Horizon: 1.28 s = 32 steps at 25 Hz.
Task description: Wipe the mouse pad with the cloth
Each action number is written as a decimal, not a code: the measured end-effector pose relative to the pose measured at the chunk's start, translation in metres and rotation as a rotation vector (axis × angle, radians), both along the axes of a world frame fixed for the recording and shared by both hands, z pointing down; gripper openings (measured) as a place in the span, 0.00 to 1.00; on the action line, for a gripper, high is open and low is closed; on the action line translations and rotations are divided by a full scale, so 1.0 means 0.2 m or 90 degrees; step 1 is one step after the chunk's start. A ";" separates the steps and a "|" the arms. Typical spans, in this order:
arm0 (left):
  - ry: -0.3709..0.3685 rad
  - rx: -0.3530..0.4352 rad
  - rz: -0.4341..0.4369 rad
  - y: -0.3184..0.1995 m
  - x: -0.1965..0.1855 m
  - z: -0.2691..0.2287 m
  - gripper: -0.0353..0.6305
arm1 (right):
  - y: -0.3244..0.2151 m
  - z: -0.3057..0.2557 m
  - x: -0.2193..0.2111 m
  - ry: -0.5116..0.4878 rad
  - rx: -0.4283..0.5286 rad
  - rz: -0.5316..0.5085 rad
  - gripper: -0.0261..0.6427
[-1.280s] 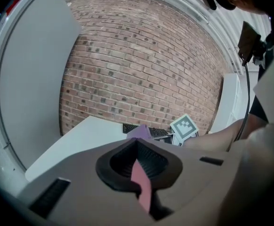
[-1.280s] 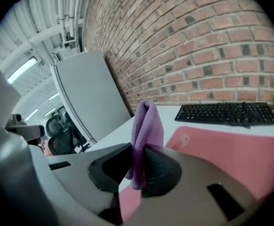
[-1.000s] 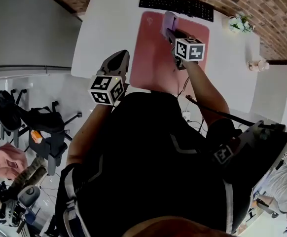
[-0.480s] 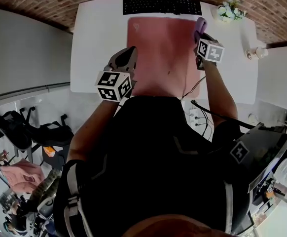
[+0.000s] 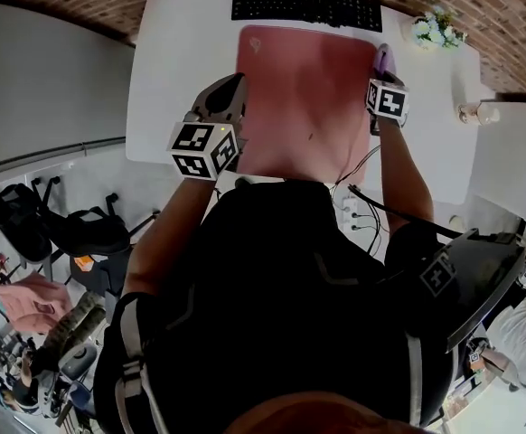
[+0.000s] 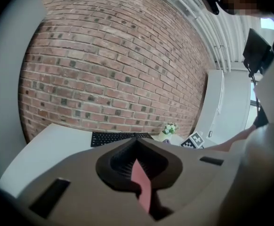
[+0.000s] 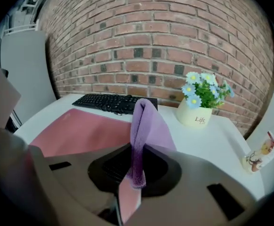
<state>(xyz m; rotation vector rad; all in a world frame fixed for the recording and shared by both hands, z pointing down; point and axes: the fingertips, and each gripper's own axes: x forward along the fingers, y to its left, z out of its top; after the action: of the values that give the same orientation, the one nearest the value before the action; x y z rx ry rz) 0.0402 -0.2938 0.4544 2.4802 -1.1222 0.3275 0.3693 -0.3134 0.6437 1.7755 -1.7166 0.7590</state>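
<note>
The pink mouse pad (image 5: 304, 98) lies on the white desk (image 5: 177, 70) in front of a black keyboard (image 5: 306, 5). My right gripper (image 5: 382, 69) hangs at the pad's right edge, shut on a purple cloth (image 5: 383, 58). In the right gripper view the cloth (image 7: 149, 126) sticks up folded between the jaws of the right gripper (image 7: 138, 149), with the pad (image 7: 80, 128) to its left. My left gripper (image 5: 230, 87) is at the pad's left edge. In the left gripper view its jaws are shut with nothing held (image 6: 137, 142).
A pot of flowers (image 5: 433, 27) stands at the desk's far right corner, also in the right gripper view (image 7: 197, 112). A small bottle (image 5: 478, 113) sits near the right edge. Cables (image 5: 358, 165) hang off the desk's near edge. A brick wall runs behind the keyboard (image 7: 113, 102).
My right gripper has carried the cloth from the far middle of the pad across to its right edge. The left gripper has stayed by the left edge.
</note>
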 end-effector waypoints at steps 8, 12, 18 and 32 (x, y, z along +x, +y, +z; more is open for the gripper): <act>-0.001 -0.014 -0.015 0.03 -0.07 0.01 0.06 | -0.08 0.09 -0.22 -0.037 -0.026 -0.050 0.12; 0.000 -0.012 -0.024 0.04 -0.11 0.01 0.06 | -0.10 0.10 -0.33 -0.052 -0.035 -0.079 0.12; 0.002 -0.010 -0.043 0.04 -0.16 0.00 0.06 | -0.15 0.11 -0.50 -0.062 -0.042 -0.121 0.12; 0.004 -0.014 -0.071 0.08 -0.26 0.00 0.06 | -0.21 0.12 -0.80 -0.092 -0.060 -0.184 0.12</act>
<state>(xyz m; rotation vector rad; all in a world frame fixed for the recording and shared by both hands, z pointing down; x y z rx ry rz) -0.0122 -0.2786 0.4538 2.3861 -1.2417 0.2973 0.2095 -0.3558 0.6686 1.3986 -1.9439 0.8406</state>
